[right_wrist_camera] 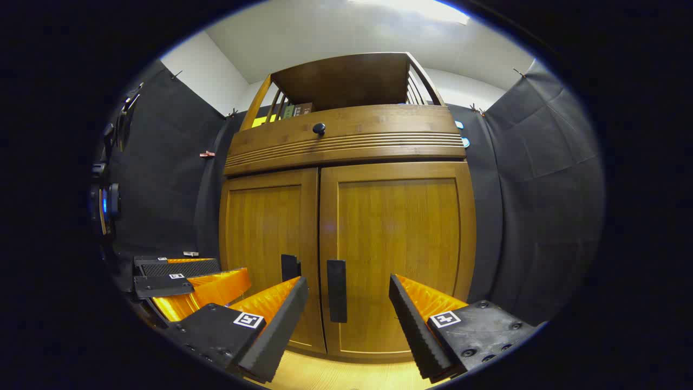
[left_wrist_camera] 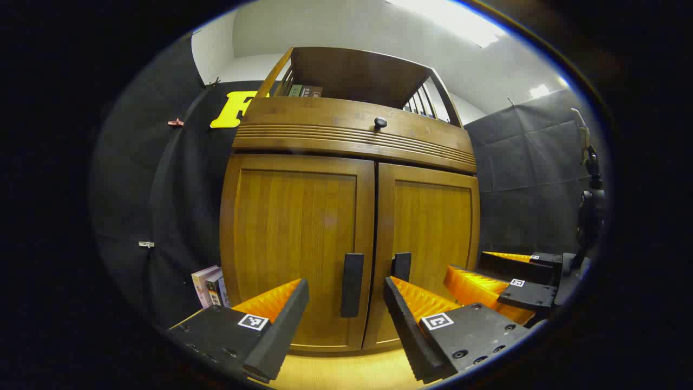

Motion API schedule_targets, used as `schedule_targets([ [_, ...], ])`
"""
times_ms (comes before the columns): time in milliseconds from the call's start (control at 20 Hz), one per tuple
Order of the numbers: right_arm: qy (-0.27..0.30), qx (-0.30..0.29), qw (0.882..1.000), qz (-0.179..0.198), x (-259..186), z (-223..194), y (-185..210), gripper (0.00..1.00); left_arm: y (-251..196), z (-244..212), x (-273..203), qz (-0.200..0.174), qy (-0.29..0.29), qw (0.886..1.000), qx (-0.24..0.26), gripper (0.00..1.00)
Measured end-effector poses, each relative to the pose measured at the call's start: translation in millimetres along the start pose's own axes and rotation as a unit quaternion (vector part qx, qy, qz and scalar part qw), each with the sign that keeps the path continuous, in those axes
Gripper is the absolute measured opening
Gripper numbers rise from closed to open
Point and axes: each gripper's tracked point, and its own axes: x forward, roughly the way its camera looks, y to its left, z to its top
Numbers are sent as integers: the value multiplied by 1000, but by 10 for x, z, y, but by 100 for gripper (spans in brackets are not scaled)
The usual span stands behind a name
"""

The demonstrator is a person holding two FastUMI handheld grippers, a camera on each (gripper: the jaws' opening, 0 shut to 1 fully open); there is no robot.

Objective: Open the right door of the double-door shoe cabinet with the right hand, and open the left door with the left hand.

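**Both grippers face the closed cabinet, fingers spread**

You hold the left gripper [left_wrist_camera: 346, 303] and right gripper [right_wrist_camera: 349, 303] side by side, low in front of the cabinet [right_wrist_camera: 346, 146]. Both sets of fingers are spread wide and grasp nothing.

The left door [left_wrist_camera: 295, 238] and right door [right_wrist_camera: 400, 244] are both shut, meeting at the cabinet's centre seam. Each carries a dark vertical handle beside that seam: the left handle [left_wrist_camera: 352, 284] and the right handle [right_wrist_camera: 336, 290]. Each handle sits framed between the fingers of its own gripper, which suggests you have lined each gripper up with its door for a straight reach in.

Neither gripper touches the cabinet yet.

Above the doors is a drawer front with a small round knob [right_wrist_camera: 319, 128], and above that an open shelf holding some books [left_wrist_camera: 303, 90], too small to make out. More books [left_wrist_camera: 211, 287] stand left of the cabinet, partly hidden. The cabinet's foot is cut off.
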Motion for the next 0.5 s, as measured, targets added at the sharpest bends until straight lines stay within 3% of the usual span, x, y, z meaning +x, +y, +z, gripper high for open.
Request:
schedule_targets([
  [500, -4, 2, 1000, -7, 24, 17, -65, 95, -30, 12, 4, 0, -10, 1000, -1, 87],
])
